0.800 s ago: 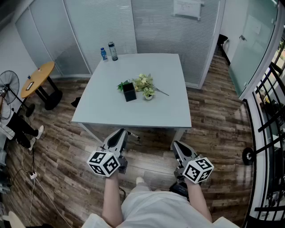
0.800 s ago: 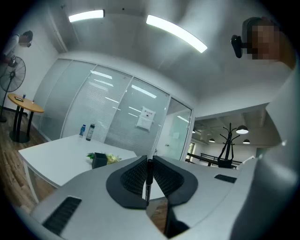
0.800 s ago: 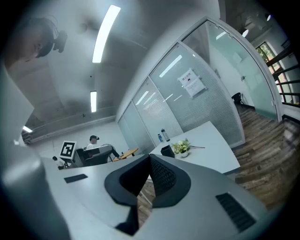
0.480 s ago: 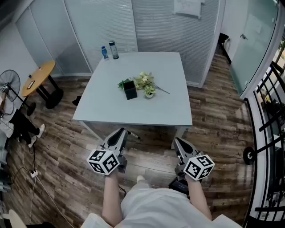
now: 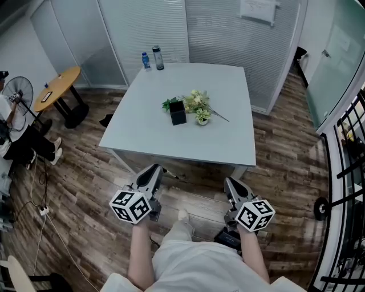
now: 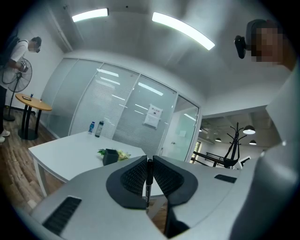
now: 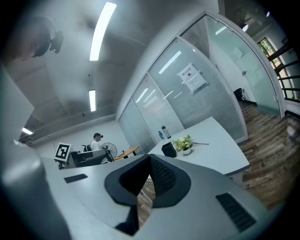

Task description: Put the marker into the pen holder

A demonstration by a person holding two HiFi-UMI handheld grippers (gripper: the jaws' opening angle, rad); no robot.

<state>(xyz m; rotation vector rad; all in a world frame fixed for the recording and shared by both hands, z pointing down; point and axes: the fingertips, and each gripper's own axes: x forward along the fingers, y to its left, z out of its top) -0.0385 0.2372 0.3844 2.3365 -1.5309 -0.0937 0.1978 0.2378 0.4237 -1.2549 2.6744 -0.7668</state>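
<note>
The marker (image 6: 149, 180) is clamped between the closed jaws of the left gripper (image 5: 153, 171). The right gripper (image 5: 232, 185) has its jaws pressed together, empty. Ahead of both, past the worktop's (image 5: 182, 154) near edge and bare surface, stands the black pen holder (image 5: 178, 113), with flowers (image 5: 199, 105) just beside it.

No words or numbers can be read anywhere I look. A white sheet (image 5: 258, 9) hangs on the far wall (image 5: 217, 28), its print too small to make out. The cubes (image 5: 131, 206) on my left gripper (image 5: 154, 170) and right gripper (image 5: 230, 183), and a square tag (image 7: 63, 151), show only black-and-white coded patterns.
</note>
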